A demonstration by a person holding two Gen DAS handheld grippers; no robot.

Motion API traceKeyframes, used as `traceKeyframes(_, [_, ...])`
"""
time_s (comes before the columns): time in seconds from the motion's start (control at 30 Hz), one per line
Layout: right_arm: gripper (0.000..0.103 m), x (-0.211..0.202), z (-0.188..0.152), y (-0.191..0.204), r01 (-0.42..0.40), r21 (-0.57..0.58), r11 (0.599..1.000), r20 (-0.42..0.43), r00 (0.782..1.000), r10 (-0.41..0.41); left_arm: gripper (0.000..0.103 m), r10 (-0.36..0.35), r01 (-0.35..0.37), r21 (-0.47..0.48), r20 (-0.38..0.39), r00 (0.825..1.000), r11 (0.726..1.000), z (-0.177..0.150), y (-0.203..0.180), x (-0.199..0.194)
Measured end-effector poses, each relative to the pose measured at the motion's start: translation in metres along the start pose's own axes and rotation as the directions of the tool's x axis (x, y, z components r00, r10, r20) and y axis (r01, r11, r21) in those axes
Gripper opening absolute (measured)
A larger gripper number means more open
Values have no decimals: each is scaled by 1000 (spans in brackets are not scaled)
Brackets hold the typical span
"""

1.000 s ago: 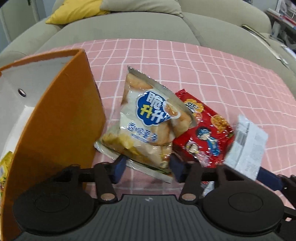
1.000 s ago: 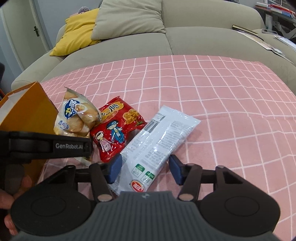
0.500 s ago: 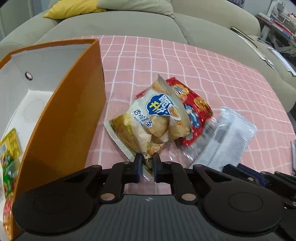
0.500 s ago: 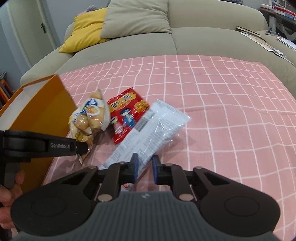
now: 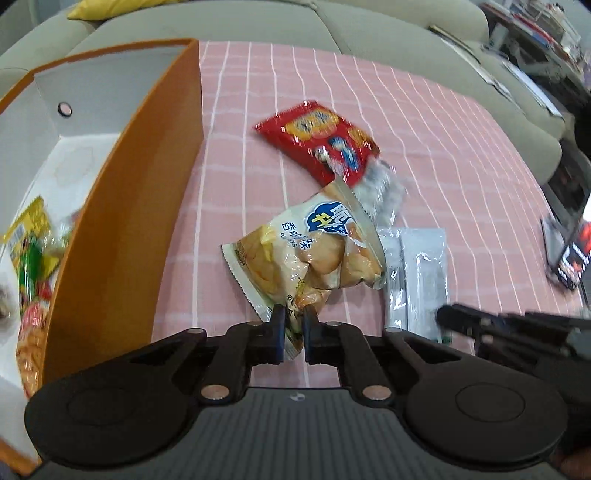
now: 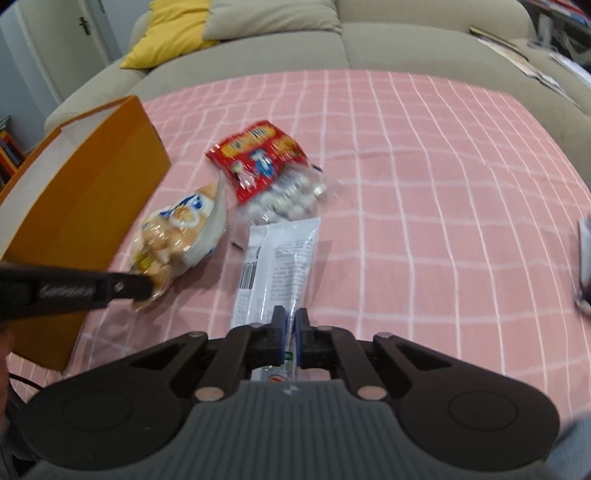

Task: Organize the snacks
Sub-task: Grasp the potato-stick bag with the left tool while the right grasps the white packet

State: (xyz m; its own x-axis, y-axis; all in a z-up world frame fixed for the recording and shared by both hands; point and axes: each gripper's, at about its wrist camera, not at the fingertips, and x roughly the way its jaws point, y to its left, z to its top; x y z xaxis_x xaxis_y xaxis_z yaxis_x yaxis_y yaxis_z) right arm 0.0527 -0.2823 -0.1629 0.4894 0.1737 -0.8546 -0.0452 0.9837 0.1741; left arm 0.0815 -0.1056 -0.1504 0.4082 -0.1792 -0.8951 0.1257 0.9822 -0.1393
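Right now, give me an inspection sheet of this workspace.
Surface: pink checked cloth, flat.
Job's things: orange box with snacks inside; tan chip bag and white packet gripped; red bag and clear bag of round pieces lying loose.
Clutter: papers on the sofa.
Grippers: left gripper jaws shut on the tan chip bag; right gripper jaws shut on the white packet.
Cables: nothing seen.
Surroundings: beige sofa, yellow cushion.

A pink cloth with a white grid (image 6: 424, 177) covers the table; behind it stands a beige fabric sofa (image 6: 388, 40); a yellow cushion (image 6: 166, 33) and a beige cushion (image 6: 273, 18) lean on its back; papers (image 6: 517, 55) lie at its right end.
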Motion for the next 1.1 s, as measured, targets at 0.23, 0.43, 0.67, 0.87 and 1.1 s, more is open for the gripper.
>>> traceKeyframes(0.23, [11,-4,-3,4,55,-27,998,14,998,-55,27,-17,19,144,-19,1000,989,-11,-11,-2])
traceKeyframes(0.43, [47,-3,-3,19,61,-115,991,63,997,-54,71,-52,47,253,14,999,966,4,-9,-14])
traceKeyframes(0.67, [72,7,-7,43,110,-246,963,94,992,-89,83,-39,41,421,-12,999,906,21,-22,1])
traceKeyframes(0.87, [74,23,-8,55,138,-302,943,80,990,-120,86,-18,40,438,-53,998,898,25,-25,22])
traceKeyframes(1.1, [71,33,-5,52,128,-275,953,41,992,-122,86,-7,35,412,-68,998,911,33,-29,40])
